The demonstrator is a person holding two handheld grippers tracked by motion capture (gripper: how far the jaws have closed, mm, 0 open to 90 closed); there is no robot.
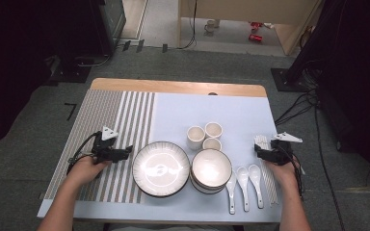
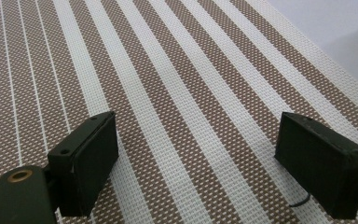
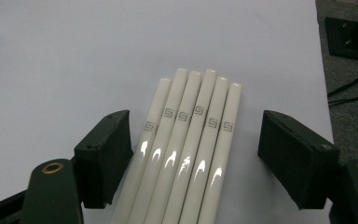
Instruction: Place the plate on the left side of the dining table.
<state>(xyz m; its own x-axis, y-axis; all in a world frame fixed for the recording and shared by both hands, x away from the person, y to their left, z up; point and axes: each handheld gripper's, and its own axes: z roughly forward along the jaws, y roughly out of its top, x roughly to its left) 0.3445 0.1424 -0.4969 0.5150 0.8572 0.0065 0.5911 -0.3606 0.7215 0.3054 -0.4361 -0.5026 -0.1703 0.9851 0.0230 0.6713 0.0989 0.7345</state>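
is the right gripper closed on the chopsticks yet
No, open. The right gripper straddles the chopsticks, with a gap at its right jaw.

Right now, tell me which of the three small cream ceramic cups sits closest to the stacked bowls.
The front small cream ceramic cup, right behind the stacked bowls' rim. The other two cups stand farther back on the table.

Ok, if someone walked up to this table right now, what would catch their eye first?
Probably the large glossy white ribbed plate with a dark rim at the table's near middle, glaring under the light, with the stack of white dark-rimmed bowls just right of it. Next, the bundle of five cream ceramic chopsticks lying between the open right tongs. The left tongs hang open over the brown-and-white striped woven placemat.
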